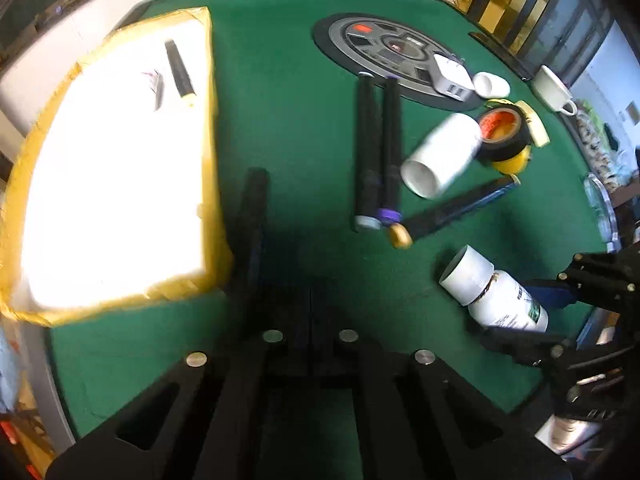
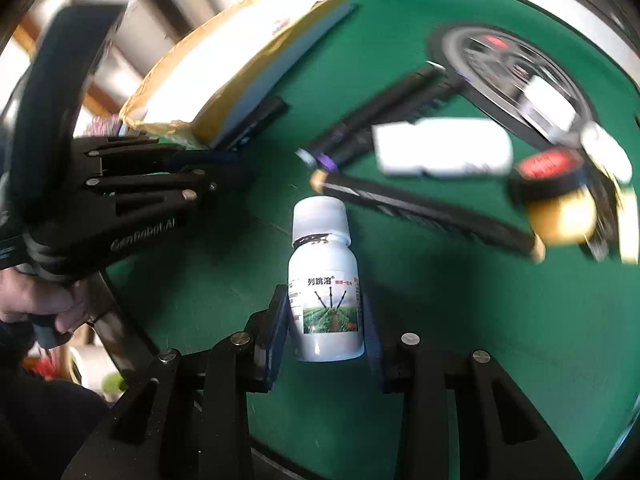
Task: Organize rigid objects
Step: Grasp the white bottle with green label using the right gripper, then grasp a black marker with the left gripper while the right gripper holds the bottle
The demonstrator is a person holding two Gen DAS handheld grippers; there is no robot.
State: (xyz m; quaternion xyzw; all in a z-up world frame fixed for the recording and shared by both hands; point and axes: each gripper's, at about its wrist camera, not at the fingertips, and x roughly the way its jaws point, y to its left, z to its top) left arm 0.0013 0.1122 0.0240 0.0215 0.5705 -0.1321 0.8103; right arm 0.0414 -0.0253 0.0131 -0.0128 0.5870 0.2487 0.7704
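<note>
A white bottle with a green picture label lies on the green table. My right gripper is shut on it, with a blue pad against each side of its body. In the left wrist view the bottle lies at the right with the right gripper around it. My left gripper is shut on a black marker that sticks out beside the yellow box. From the right wrist view, the left gripper sits low at that box's near corner.
The yellow box holds a black marker with a yellow end. Two black markers, a yellow-capped one, a white cup on its side, stacked tape rolls, a round panel and a white mug crowd the right.
</note>
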